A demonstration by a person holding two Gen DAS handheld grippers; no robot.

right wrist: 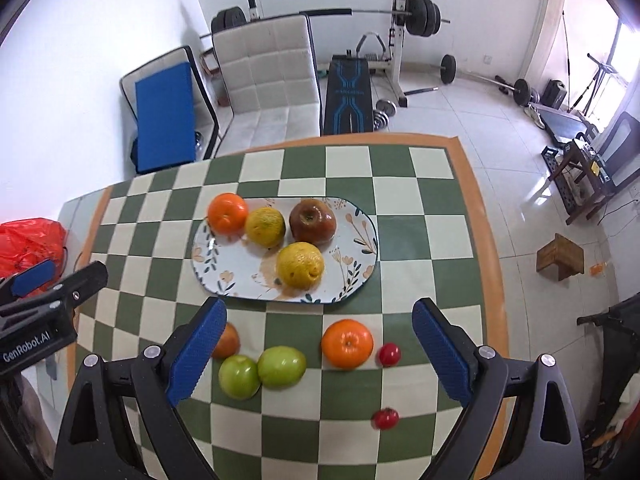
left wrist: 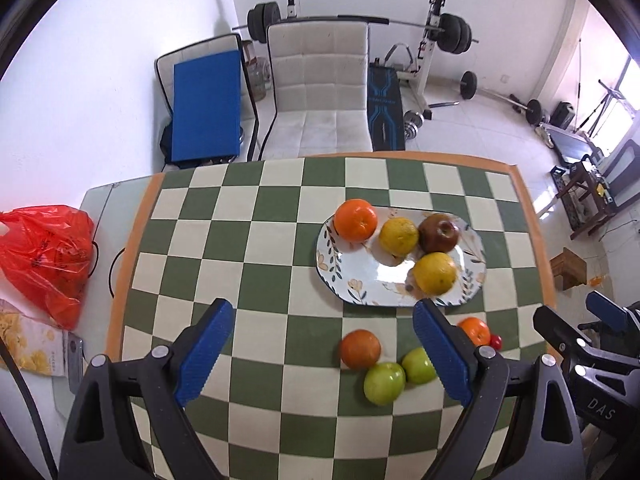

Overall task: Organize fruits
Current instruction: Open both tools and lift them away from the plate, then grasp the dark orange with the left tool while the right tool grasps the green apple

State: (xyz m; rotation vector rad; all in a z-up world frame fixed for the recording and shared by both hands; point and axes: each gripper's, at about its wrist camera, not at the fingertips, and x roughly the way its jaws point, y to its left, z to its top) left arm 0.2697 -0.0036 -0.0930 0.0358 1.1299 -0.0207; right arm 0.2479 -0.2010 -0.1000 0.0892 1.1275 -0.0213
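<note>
My left claw (left wrist: 320,354) is hanging wide and empty above the checkered cloth (left wrist: 240,216), four fruits sitting on the plate (left wrist: 360,276)

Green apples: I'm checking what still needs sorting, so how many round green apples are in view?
2. Both sit side by side, touching, on the checkered tablecloth below the oval floral plate: left green apple, right green apple. None looks hidden.

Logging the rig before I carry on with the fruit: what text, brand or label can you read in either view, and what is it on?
"GenRobot.AI": on the left gripper body, seen in the right wrist view.
"DAS": on the right gripper body, cut off at the frame edge.
Red plastic bag: dark print, too blurred to read.
Yellow patterned packet: small print, unreadable.
</note>
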